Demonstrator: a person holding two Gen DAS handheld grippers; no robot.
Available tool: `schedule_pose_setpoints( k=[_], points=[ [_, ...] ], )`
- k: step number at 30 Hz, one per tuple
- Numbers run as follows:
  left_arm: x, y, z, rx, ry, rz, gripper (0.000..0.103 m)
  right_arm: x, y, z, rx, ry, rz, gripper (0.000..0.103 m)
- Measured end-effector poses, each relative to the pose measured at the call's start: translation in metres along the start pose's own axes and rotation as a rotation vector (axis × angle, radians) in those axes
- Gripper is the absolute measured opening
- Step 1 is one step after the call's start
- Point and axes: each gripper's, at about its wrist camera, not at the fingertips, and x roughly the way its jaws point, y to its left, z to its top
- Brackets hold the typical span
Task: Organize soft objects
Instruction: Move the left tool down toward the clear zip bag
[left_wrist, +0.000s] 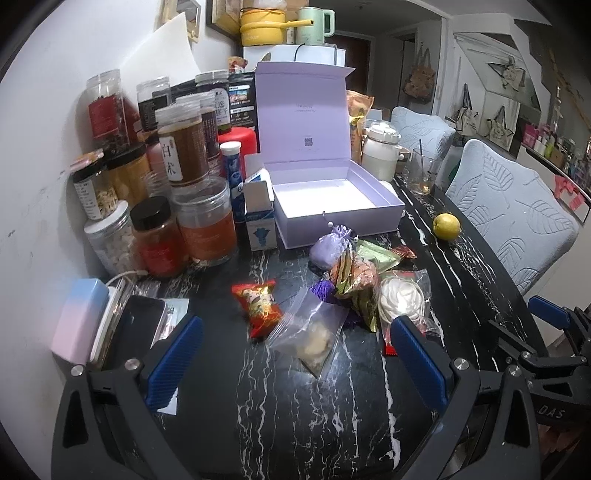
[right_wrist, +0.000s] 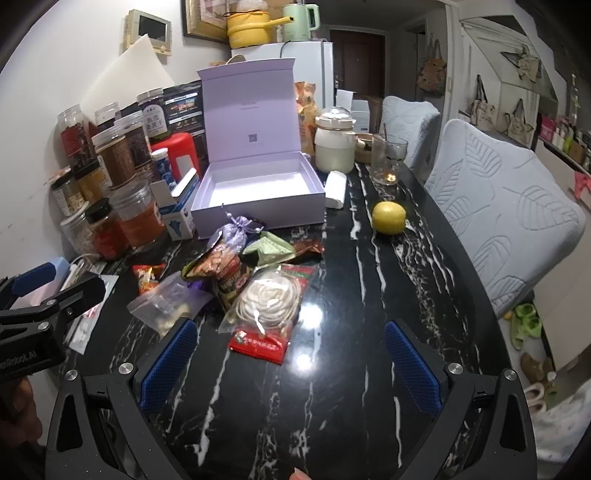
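Note:
An open, empty lilac box (left_wrist: 332, 195) (right_wrist: 258, 192) stands on the black marble table with its lid up. In front of it lies a heap of soft packets: a lilac drawstring pouch (left_wrist: 330, 247) (right_wrist: 236, 230), a nut packet (left_wrist: 354, 280) (right_wrist: 221, 266), a green sachet (left_wrist: 376, 253) (right_wrist: 269, 251), a red snack packet (left_wrist: 258, 306) (right_wrist: 147, 275), a clear zip bag (left_wrist: 310, 336) (right_wrist: 166, 302) and a bag of white coiled noodles (left_wrist: 402, 299) (right_wrist: 269, 299). My left gripper (left_wrist: 295, 362) is open, just short of the zip bag. My right gripper (right_wrist: 291, 362) is open, just short of the noodle bag.
Several jars (left_wrist: 184, 192) (right_wrist: 122, 192) crowd the left by the wall. A yellow fruit (left_wrist: 447, 226) (right_wrist: 388, 218), a glass (left_wrist: 423, 171) (right_wrist: 388, 158) and a white pot (left_wrist: 380, 151) (right_wrist: 334, 144) stand right of the box. Two chairs (right_wrist: 498, 206) line the table's right edge. A phone (left_wrist: 136, 328) lies at left.

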Motion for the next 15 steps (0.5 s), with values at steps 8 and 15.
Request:
schedule_pose_setpoints(
  k=[8,15],
  points=[
    [0.009,0.004,-0.013,-0.022,0.047,-0.033,0.103,0.004,-0.003,-0.014,0.009,0.019,0.029,0.103],
    [0.026,0.006,-0.024,-0.044,0.1,-0.083,0.103,0.015,-0.004,-0.028,0.01,0.053,0.058,0.103]
  ],
)
